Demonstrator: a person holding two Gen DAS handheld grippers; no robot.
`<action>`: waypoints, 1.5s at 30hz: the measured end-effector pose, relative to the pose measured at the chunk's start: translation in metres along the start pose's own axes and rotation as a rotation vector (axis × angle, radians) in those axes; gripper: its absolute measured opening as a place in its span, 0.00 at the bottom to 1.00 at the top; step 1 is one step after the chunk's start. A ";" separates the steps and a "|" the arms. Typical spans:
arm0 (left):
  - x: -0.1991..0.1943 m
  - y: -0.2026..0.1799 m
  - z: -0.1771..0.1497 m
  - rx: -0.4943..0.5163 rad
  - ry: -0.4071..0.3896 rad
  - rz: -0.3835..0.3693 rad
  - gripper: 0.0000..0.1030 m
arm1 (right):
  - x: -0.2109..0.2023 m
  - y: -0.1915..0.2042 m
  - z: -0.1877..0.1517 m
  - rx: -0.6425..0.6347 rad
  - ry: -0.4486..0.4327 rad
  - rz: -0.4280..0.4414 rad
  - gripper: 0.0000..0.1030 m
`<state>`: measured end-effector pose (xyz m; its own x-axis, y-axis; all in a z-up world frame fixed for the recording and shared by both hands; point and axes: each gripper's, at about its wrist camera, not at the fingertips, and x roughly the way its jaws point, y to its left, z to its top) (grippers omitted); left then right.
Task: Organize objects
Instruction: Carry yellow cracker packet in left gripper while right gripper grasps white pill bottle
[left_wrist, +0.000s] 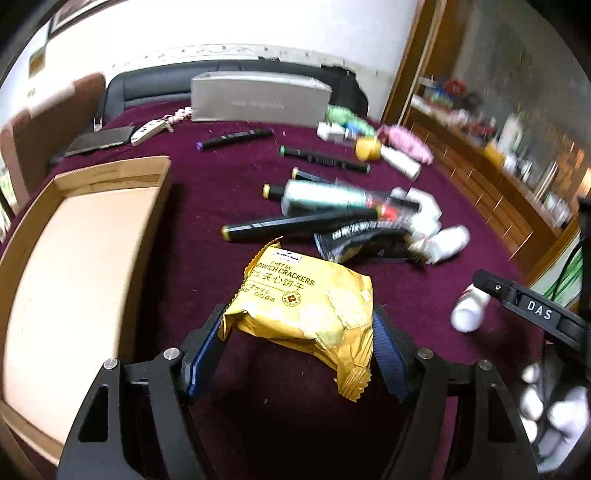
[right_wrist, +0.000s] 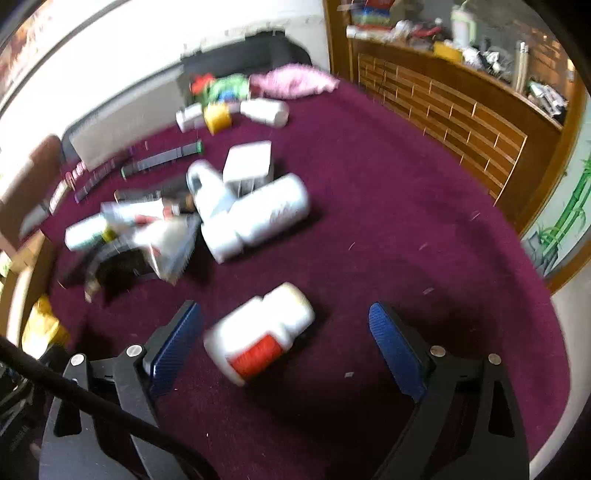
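Observation:
My left gripper (left_wrist: 299, 332) is shut on a yellow cheese sandwich cracker packet (left_wrist: 306, 306), held just above the maroon tablecloth (left_wrist: 207, 192). An open cardboard box (left_wrist: 74, 258) lies to its left. My right gripper (right_wrist: 284, 332) is open, its blue pads (right_wrist: 173, 343) on either side of a small white bottle with a red label (right_wrist: 258, 332) lying on the cloth. That bottle (left_wrist: 467, 308) and the right gripper's arm also show in the left wrist view. The packet shows at the right wrist view's left edge (right_wrist: 42, 328).
A pile lies mid-table: black markers (left_wrist: 295, 223), a green-white tube (left_wrist: 325, 197), a dark snack packet (left_wrist: 354, 240), white bottles (right_wrist: 258, 218) and a white box (right_wrist: 247, 162). A grey box (left_wrist: 258, 101), a remote (left_wrist: 147, 131) and a pink cloth (right_wrist: 295, 81) lie at the back. A wooden shelf (right_wrist: 443, 107) stands on the right.

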<state>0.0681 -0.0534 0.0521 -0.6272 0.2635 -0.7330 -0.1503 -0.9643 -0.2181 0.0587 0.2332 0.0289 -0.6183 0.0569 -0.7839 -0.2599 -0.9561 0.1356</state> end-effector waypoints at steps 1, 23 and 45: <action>-0.008 0.006 0.001 -0.018 -0.011 -0.015 0.66 | -0.009 0.001 0.004 -0.015 -0.019 0.016 0.90; -0.060 0.075 -0.014 -0.075 -0.103 -0.029 0.66 | 0.016 -0.006 0.007 0.137 0.244 0.143 0.61; -0.100 0.128 0.011 -0.092 -0.211 0.136 0.66 | -0.041 0.115 0.028 -0.071 0.156 0.496 0.31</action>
<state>0.1034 -0.2033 0.1046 -0.7836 0.1110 -0.6112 0.0105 -0.9814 -0.1916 0.0336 0.1287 0.0933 -0.5353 -0.4456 -0.7175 0.0899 -0.8747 0.4762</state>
